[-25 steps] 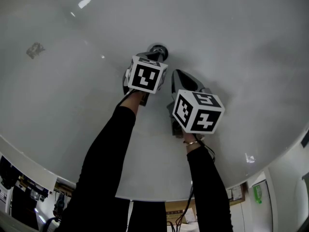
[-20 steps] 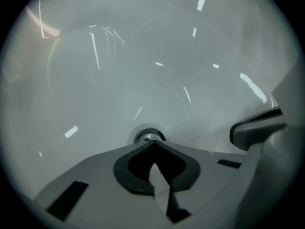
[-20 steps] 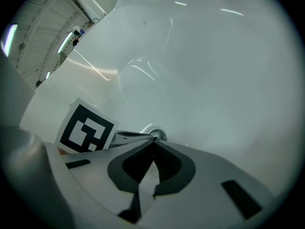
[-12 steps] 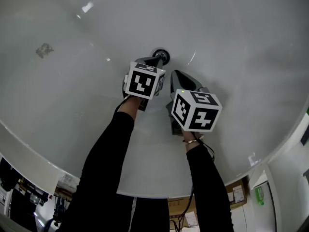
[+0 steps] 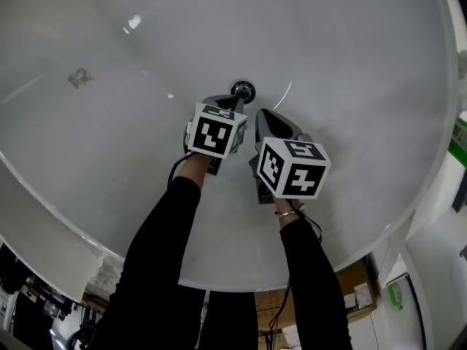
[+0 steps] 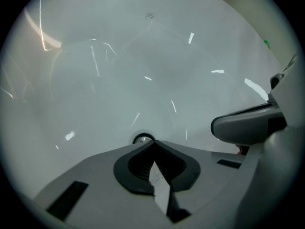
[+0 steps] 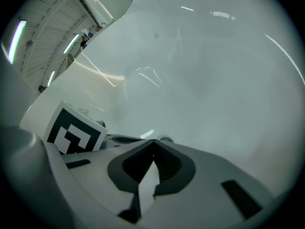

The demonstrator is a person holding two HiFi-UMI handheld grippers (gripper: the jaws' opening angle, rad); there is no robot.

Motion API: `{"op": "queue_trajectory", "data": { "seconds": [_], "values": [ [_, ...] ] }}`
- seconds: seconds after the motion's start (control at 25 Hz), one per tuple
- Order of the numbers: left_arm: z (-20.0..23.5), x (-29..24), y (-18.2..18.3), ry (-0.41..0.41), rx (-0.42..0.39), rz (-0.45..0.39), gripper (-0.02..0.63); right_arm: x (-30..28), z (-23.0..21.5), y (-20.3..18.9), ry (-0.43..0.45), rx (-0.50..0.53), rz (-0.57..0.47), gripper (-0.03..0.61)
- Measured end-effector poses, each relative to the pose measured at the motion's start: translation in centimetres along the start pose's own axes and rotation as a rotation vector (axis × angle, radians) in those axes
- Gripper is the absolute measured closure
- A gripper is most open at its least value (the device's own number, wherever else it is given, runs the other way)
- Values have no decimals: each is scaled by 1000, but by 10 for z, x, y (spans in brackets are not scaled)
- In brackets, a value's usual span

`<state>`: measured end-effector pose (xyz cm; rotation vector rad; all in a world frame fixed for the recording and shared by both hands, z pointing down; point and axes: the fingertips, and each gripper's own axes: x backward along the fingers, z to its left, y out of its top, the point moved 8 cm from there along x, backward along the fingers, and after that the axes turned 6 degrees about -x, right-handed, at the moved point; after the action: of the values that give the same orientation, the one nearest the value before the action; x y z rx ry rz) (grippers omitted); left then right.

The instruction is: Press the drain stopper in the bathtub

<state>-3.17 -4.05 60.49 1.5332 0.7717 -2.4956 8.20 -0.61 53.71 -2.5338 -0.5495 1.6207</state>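
Note:
The round chrome drain stopper sits in the white bathtub floor. My left gripper is shut with nothing in it, its tip just short of the stopper on the near-left side. In the left gripper view the stopper peeks out right beyond the closed tips of the left gripper. My right gripper is shut and empty too, beside the left one and a little nearer to me. The right gripper view shows the stopper's rim just past the right gripper.
The tub's curved walls rise all round, with its rim at the near side. A small grey mark lies on the tub floor at far left. The left gripper's marker cube shows in the right gripper view.
The left gripper's tip, which lay over the stopper a second ago, has drawn back slightly, so the whole stopper now shows. The right gripper has barely moved.

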Motion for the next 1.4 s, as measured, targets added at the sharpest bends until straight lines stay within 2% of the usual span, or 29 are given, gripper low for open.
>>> {"op": "queue_trajectory", "data": {
  "seconds": [0.4, 0.96, 1.4],
  "values": [
    [-10, 34, 16, 21, -16, -28, 606, 26, 6, 6, 2, 2, -16, 577],
    [-29, 101, 25, 27, 3, -84, 606, 61, 28, 19, 24, 29, -26, 577],
    [-42, 143, 24, 33, 5, -113, 606, 86, 41, 6, 34, 32, -25, 577]
  ]
}}
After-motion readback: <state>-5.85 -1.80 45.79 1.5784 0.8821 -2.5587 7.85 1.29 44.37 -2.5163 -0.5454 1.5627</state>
